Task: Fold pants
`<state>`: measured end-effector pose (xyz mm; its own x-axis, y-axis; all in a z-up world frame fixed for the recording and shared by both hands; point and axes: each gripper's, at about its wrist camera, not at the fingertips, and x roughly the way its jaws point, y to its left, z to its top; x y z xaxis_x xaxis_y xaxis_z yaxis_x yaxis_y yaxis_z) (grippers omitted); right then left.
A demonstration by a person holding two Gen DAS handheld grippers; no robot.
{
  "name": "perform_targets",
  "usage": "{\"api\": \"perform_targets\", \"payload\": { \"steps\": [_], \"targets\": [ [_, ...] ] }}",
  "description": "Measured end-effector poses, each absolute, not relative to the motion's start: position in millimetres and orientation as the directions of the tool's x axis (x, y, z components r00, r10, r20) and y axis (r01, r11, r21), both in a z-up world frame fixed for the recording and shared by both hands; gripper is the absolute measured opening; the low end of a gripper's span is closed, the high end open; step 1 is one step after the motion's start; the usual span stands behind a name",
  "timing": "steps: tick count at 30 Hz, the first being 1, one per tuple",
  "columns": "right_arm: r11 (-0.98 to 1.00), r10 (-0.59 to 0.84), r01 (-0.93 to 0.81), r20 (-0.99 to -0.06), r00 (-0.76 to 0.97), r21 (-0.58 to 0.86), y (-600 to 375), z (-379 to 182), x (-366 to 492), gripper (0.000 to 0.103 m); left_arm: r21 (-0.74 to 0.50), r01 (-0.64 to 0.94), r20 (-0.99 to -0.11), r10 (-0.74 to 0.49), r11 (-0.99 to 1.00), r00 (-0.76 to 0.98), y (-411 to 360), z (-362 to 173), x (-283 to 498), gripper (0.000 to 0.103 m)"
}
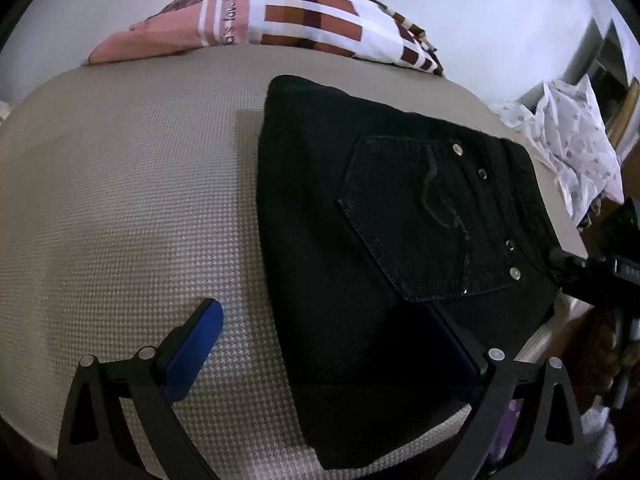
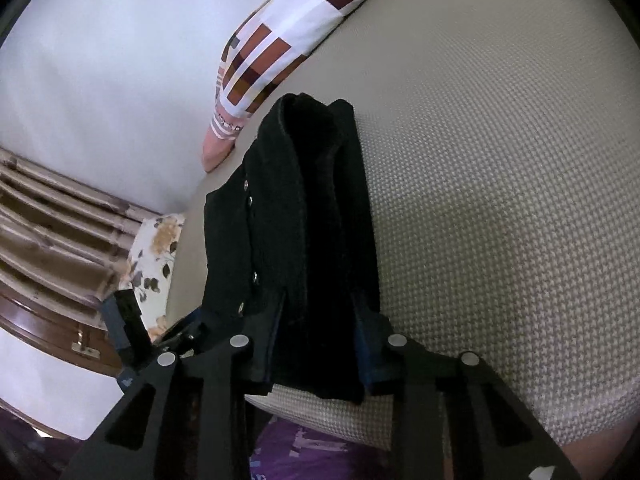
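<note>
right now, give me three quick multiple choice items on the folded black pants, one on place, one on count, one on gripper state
1. Where do the folded black denim pants lie?
A. on the beige woven mattress, near its edge
B. on the checked pillow
C. on the floor

2. How many metal rivets show beside the back pocket in the left wrist view?
A. one
B. four
C. seven

3. How does the left gripper stand?
A. clamped on the pillow
B. shut, empty
C. open, above the pants' edge

Key: 1 A, mattress weave surrounds them; 2 B, four shiny studs line the pocket side; 3 C, its blue pads stand wide apart.
</note>
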<state>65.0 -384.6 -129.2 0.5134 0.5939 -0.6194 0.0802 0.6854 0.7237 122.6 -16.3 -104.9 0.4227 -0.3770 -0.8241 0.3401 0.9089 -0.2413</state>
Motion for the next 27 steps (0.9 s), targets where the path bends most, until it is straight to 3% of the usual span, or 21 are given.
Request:
{"api": "perform_targets", "payload": {
  "steps": [6,7,8,10,11,16,27],
  "targets": [
    [0.803,0.433,0.073,-0.662,0.612,0.592,-376,-72,57,0.035,-0.264,0.252,-0.787,-0.359,0.931,0.502,2,-81,132,0.099],
    [0.828,0.404,0.062,-0.668,0.625,0.558,-370,-62,55,0.038,-0.250,0.241,-0.786,-0.342,0.938,0.515,2,-77,134,0.099],
    [0.857,0.365,0.052,-0.675,0.641,0.513,-361,-50,52,0.049,-0.240,0.234,-0.787,-0.330,0.942,0.521,3,-75,136,0.099],
    [0.897,0.314,0.027,-0.679,0.664,0.440,-342,-33,48,0.062,-0.229,0.227,-0.782,-0.318,0.946,0.536,3,-70,137,0.099],
    [0.910,0.296,0.016,-0.678,0.672,0.413,-334,-28,46,0.063,-0.224,0.225,-0.778,-0.313,0.948,0.546,3,-68,136,0.099],
    [0.950,0.234,-0.010,-0.689,0.686,0.313,-297,-19,39,0.066,-0.169,0.224,-0.752,-0.272,0.960,0.600,-1,-54,126,0.099],
    [0.941,0.236,0.014,-0.686,0.689,0.338,-278,-22,29,0.072,-0.027,0.238,-0.700,-0.188,0.971,0.689,-13,-33,105,0.099]
  ]
}}
